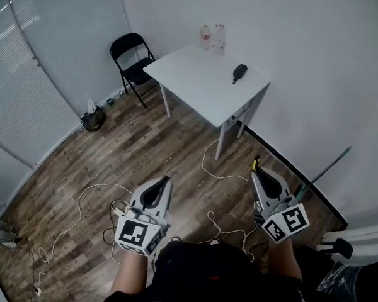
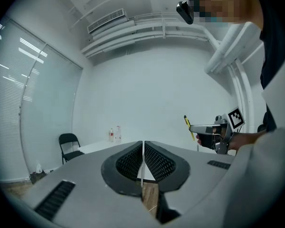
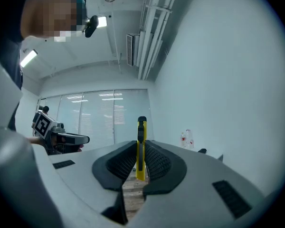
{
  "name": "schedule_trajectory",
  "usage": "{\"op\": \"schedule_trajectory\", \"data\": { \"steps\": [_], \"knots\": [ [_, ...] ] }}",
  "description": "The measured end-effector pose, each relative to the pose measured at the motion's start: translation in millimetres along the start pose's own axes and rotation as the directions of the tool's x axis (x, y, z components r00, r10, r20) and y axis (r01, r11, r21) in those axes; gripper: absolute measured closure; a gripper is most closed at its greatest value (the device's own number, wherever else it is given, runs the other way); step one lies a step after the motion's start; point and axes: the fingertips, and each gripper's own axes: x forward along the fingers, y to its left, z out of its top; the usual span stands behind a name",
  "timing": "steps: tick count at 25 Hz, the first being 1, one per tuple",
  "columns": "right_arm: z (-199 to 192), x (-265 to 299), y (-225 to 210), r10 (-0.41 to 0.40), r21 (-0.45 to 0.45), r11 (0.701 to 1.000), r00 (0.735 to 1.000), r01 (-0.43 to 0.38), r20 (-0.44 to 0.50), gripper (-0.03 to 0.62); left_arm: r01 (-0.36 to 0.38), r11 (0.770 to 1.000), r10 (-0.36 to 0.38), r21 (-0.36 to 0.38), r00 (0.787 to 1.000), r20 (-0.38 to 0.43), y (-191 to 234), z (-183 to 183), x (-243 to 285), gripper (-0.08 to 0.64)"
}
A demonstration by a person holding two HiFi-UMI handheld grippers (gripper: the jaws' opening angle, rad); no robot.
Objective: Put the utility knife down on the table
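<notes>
A yellow utility knife [image 3: 141, 148] with a black tip stands upright between the jaws of my right gripper [image 3: 140, 161], which is shut on it. In the head view its tip [image 1: 256, 163] pokes out past the right gripper [image 1: 264, 182], low at the right. The knife [image 2: 186, 126] also shows in the left gripper view, held out at the right. My left gripper [image 2: 143, 159] is shut with nothing between its jaws; it sits low at the left in the head view [image 1: 156, 190]. The white table [image 1: 195, 83] stands well ahead of both, against the wall.
On the table lie a dark object [image 1: 239, 73] and two bottles [image 1: 212, 39] at its far corner. A black folding chair [image 1: 131, 60] stands left of the table. Cables [image 1: 94, 197] trail over the wood floor. A bag [image 1: 93, 116] sits by the left wall.
</notes>
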Motion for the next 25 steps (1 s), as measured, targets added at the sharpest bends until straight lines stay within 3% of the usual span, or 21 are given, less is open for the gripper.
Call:
{"op": "schedule_trajectory", "data": {
  "steps": [13, 25],
  "knots": [
    [-10, -16, -46, 0.054, 0.034, 0.998, 0.998, -0.053, -0.028, 0.529, -0.042, 0.999, 0.042, -0.007, 0.999, -0.018, -37, -13, 32, 0.529],
    [-20, 60, -70, 0.023, 0.007, 1.000, 0.999, -0.023, -0.035, 0.529, 0.018, 1.000, -0.018, 0.005, 1.000, 0.005, 27, -13, 99, 0.529]
  ]
}}
